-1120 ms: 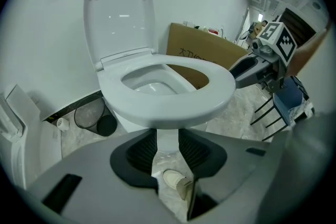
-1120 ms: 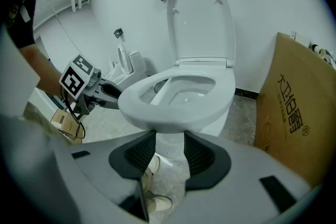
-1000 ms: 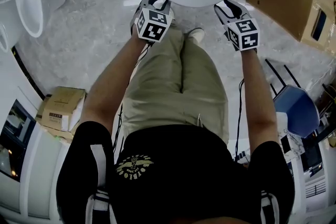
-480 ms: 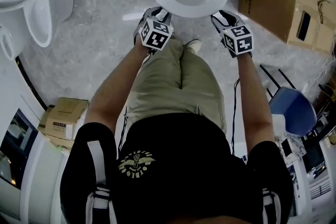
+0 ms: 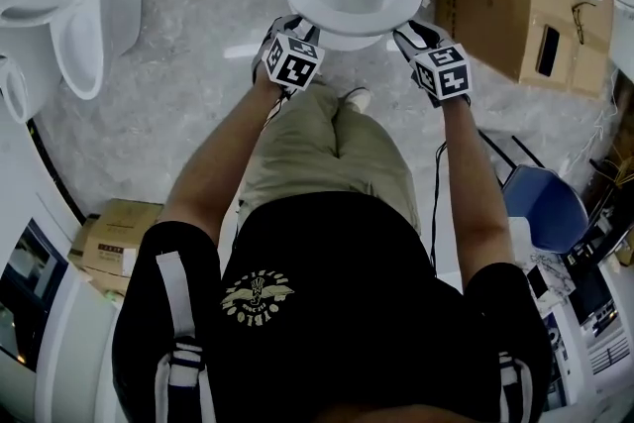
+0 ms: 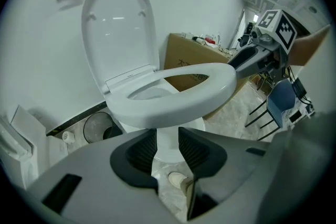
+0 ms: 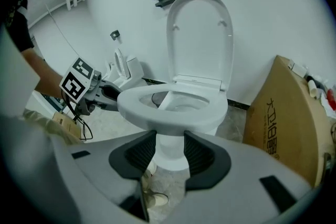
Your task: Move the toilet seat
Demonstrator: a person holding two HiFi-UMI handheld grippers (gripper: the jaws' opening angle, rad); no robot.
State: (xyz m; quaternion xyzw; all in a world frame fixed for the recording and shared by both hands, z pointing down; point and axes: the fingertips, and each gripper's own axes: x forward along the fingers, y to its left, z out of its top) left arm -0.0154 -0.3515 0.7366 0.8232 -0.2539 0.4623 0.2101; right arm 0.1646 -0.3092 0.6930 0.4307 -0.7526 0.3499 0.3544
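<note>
Toilet seat (image 5: 343,35) ran near-to-far, hinged at its far end, near end tilted up. Its near rim sat over the left gripper (image 5: 294,23) and right gripper (image 5: 409,30), both with jaws apart, pinching nothing.

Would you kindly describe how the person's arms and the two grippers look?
The person wears short black sleeves, forearms bare. The left gripper and right gripper have grey bodies, black ribbed pads and a white cube printed with black square markers each. A thin dark cable trails beside the right arm.
</note>
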